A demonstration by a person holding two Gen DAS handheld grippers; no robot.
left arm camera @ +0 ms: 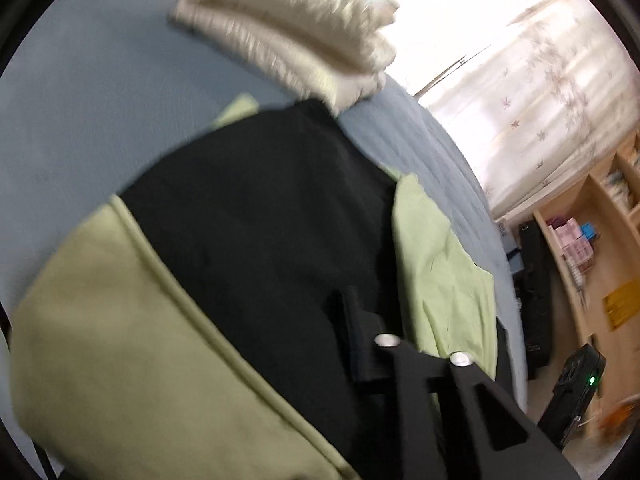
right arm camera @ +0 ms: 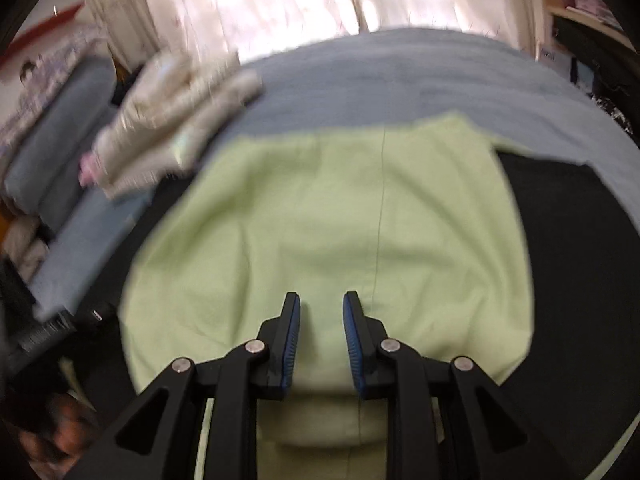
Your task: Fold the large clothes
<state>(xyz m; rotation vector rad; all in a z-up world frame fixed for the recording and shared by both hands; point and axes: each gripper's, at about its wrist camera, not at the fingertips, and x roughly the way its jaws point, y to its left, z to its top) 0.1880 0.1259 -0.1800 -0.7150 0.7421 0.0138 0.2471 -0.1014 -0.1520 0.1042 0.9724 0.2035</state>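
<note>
I see the blue-covered bed point(right arm camera: 400, 76) carrying the green-and-black garment point(right arm camera: 320, 216), spread flat near me. A folded cream blanket point(left arm camera: 296, 32) sits at the far side, touching the garment's far edge. My right hand-held gripper point(right arm camera: 320, 320) hovers slightly parted over green cloth; the left hand-held gripper point(left arm camera: 360, 320) (mostly hidden) I cannot tell.

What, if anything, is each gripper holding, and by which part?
Cannot be told. The right gripper, fingers apart, hangs over the green cloth; the left gripper is lost against the black cloth.
</note>
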